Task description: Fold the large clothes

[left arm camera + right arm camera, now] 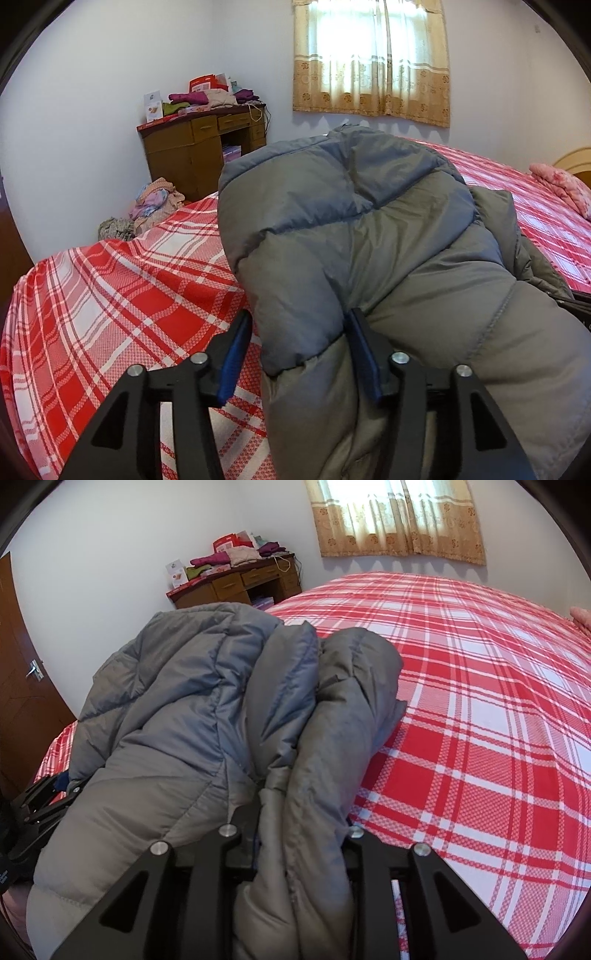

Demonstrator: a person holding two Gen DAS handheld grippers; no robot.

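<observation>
The grey padded jacket point(369, 240) lies bunched on the bed point(110, 288), on the red checked sheet. The left tongs point(299, 354) are spread apart, with a thick fold of the jacket between the blue pads but not squeezed. The right tongs point(295, 849) pinch another fold, probably so that both sides can be lifted together and the jacket doubled over evenly.
</observation>
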